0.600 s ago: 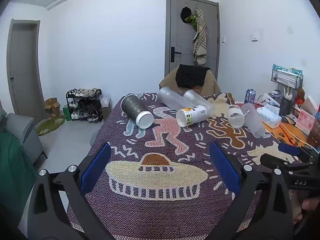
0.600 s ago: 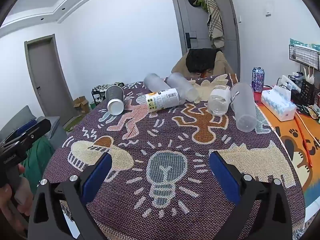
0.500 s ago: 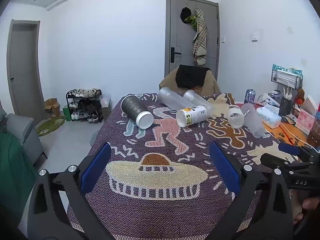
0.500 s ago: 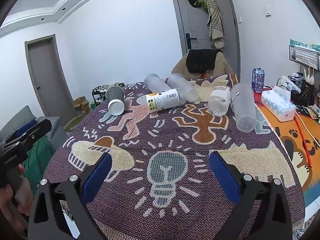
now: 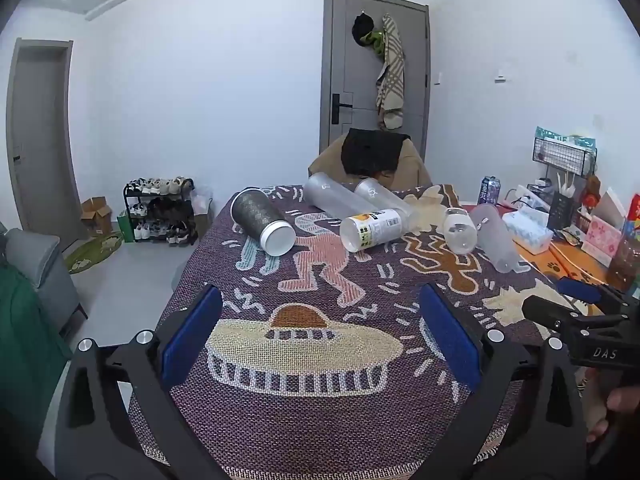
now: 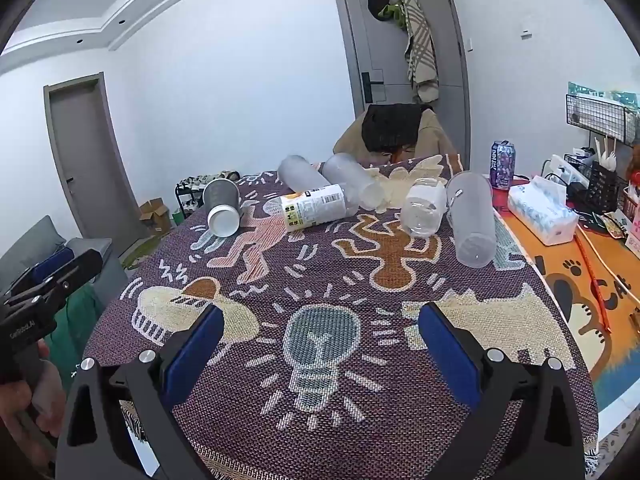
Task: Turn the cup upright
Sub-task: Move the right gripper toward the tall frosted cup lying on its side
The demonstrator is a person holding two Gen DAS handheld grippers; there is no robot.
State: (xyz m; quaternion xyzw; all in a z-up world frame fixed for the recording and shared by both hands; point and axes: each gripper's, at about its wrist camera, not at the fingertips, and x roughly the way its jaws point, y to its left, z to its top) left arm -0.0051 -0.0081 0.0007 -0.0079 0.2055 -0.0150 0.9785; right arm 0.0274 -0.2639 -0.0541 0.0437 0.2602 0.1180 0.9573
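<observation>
Cup (image 5: 262, 221), dark textured, white-rimmed, lying sideways

A table's patterned woven cloth (image 6: 320, 292) carries six toppled cups and bottles (image 6: 316, 210) lying across its far half.

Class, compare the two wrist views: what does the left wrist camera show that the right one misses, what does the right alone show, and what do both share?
Left wrist only: the shoe rack and the green floor mat.

Right wrist only: the light-bulb motif on the cloth.

Both: the open left gripper and open right gripper, and six tipped containers, among them the dark cup and the labelled bottle.
</observation>
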